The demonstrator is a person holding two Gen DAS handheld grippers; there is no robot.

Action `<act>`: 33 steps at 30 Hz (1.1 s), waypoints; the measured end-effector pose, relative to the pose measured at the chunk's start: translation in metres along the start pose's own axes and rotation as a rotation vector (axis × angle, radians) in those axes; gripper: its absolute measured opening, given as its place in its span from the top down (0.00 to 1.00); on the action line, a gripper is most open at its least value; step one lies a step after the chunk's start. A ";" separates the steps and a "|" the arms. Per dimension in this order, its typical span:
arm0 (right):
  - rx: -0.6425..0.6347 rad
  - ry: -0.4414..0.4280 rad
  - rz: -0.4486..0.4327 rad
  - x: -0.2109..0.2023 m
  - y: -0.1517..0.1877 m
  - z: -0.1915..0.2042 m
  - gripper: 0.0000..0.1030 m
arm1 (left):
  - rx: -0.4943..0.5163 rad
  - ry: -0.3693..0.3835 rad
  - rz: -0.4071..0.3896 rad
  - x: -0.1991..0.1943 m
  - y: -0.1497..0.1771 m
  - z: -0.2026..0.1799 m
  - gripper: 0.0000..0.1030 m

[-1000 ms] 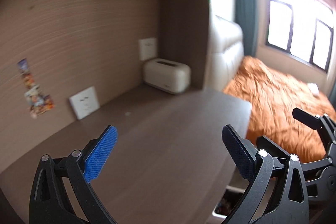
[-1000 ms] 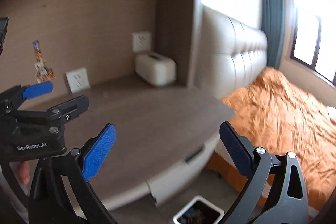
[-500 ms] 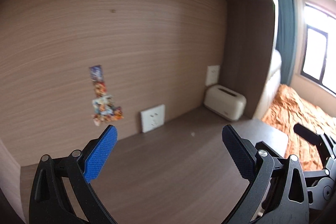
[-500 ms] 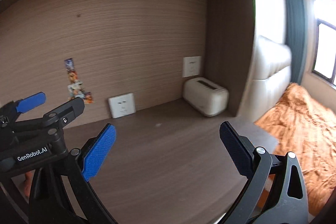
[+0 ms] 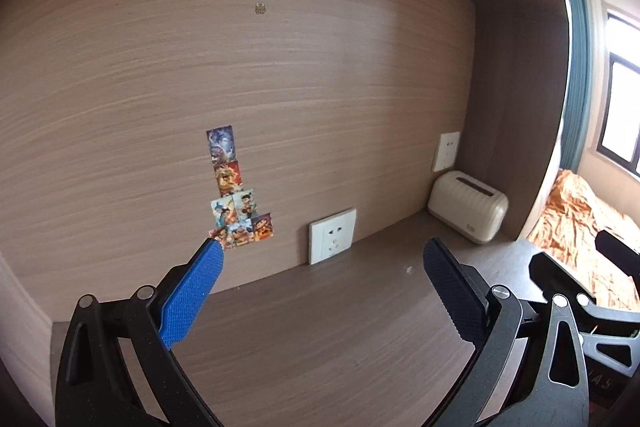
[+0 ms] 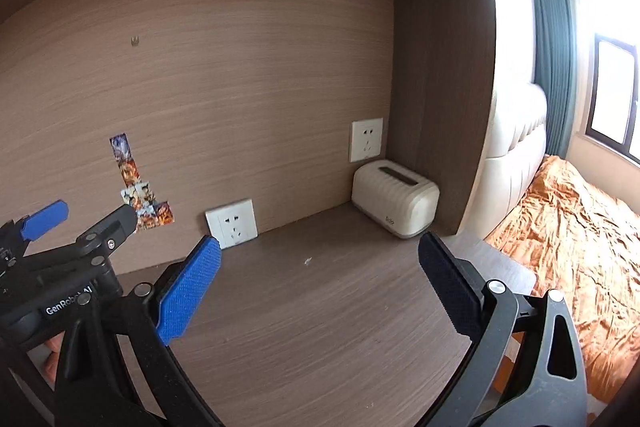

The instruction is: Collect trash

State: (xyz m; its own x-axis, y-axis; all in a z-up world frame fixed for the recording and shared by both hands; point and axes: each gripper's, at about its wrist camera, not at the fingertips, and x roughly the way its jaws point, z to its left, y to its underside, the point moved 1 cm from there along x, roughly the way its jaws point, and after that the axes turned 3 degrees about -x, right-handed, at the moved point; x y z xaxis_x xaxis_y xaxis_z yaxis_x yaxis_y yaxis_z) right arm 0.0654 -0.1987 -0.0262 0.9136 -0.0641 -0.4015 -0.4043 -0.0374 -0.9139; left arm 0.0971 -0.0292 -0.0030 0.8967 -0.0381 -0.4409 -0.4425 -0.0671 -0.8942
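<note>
A tiny white scrap (image 5: 408, 269) lies on the brown wooden desk (image 5: 340, 339) near the back wall; it also shows in the right wrist view (image 6: 307, 260). My left gripper (image 5: 320, 291) is open and empty, held above the desk and facing the wall. My right gripper (image 6: 320, 287) is open and empty beside it, on the right. The left gripper's fingers (image 6: 44, 219) show at the left edge of the right wrist view. No other trash is in view.
A cream tissue box (image 6: 394, 199) stands in the desk's back right corner. Two white wall sockets (image 6: 232, 223) (image 6: 366, 140) and colourful stickers (image 5: 236, 199) are on the wooden back panel. A bed with an orange cover (image 6: 580, 227) lies to the right.
Both views have swung left and up, from the desk edge, bed and floor bin to the desk's back wall. Both grippers stay open.
</note>
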 end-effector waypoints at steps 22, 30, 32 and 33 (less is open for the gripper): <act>0.037 0.003 0.014 0.009 0.002 -0.005 0.04 | -0.028 0.006 0.058 0.009 0.005 0.004 0.05; 0.046 0.003 0.017 0.009 0.001 -0.005 0.04 | -0.019 0.013 0.055 0.012 0.004 0.005 0.05; 0.047 0.006 0.017 0.009 0.002 -0.005 0.04 | -0.015 0.014 0.053 0.013 0.004 0.004 0.05; 0.046 0.005 0.017 0.009 0.002 -0.005 0.04 | -0.015 0.013 0.052 0.012 0.004 0.004 0.05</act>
State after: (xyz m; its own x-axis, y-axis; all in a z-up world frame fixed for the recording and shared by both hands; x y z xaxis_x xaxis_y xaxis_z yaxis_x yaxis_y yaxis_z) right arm 0.0730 -0.2045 -0.0313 0.9062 -0.0693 -0.4172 -0.4176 0.0095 -0.9086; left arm 0.1064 -0.0257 -0.0122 0.8724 -0.0547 -0.4857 -0.4887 -0.0797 -0.8688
